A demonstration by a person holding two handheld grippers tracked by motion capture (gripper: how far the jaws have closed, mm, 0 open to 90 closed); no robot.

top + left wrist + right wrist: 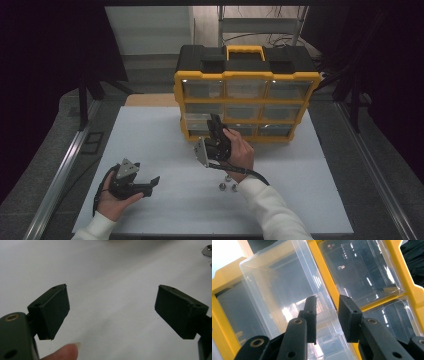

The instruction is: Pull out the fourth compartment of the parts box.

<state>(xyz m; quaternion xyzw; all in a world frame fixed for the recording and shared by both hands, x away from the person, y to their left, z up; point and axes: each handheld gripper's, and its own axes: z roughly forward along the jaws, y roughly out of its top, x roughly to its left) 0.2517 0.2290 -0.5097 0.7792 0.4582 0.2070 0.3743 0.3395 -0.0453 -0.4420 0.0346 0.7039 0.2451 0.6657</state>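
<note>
One yellow organizer box (246, 75) with nine clear drawers (202, 90) stands at upper centre. Three small metal nuts (228, 185) lie lower centre. Two tools (150, 186) appear.

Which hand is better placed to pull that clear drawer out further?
Right: the right gripper has its jaws at the clear drawer. The left gripper lies open, back on the table.
</note>
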